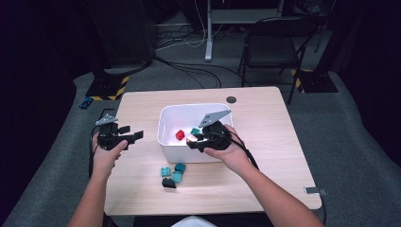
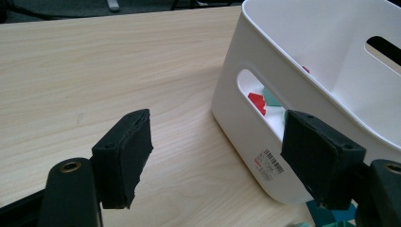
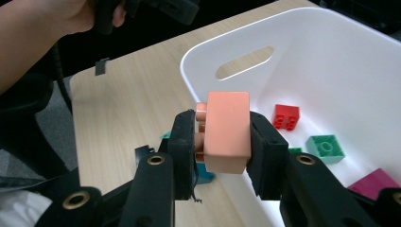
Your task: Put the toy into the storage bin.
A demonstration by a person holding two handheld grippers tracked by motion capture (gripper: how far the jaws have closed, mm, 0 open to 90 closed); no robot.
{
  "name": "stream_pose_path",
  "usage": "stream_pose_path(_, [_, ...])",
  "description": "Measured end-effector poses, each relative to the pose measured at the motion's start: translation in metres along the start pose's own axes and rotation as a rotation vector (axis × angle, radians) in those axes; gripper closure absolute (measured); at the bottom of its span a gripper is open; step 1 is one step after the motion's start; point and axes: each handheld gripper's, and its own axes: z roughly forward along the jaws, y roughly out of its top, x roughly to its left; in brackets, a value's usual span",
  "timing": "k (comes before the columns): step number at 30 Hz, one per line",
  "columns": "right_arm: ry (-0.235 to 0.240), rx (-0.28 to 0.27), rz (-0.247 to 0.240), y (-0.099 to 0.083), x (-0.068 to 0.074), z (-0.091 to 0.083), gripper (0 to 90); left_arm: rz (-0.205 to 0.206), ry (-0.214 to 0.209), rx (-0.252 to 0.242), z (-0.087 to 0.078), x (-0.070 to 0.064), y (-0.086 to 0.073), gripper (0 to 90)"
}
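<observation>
A white bin (image 1: 166, 113) (image 2: 302, 42) (image 3: 331, 56) stands mid-table. Inside lie a red brick (image 1: 180, 135) (image 3: 286, 117), a green brick (image 1: 195, 131) (image 3: 325, 147) and a magenta brick (image 3: 373, 182). My right gripper (image 1: 195, 140) (image 3: 226, 137) hangs over the bin's near rim, shut on a salmon-pink brick (image 3: 228, 130) (image 1: 191, 138). The left gripper (image 1: 135, 135) (image 2: 215, 156) hovers open and empty left of the bin, above bare wood. Through the bin's handle slot I see the red brick (image 2: 257, 101).
Several loose bricks lie in front of the bin: two teal bricks (image 1: 165, 171), (image 1: 179, 167) and a black one (image 1: 169, 183). A folding chair (image 1: 276, 45) and cables are on the floor beyond the table (image 1: 265, 118). A round hole (image 1: 231, 100) marks the table's far edge.
</observation>
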Motion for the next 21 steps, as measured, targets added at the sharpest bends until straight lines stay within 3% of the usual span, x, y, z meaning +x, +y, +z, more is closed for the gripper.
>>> stream_pose_path(8, [-0.045, -0.003, 0.009, 0.016, -0.020, 0.003, 66.2, 0.000, -0.001, 0.000, -0.001, 0.000, 0.000, 25.1])
stream_pose_path(21, [-0.090, 0.008, 0.007, 0.039, -0.040, 0.018, 66.1, -0.005, -0.004, -0.005, -0.002, 0.001, 0.001, 25.0])
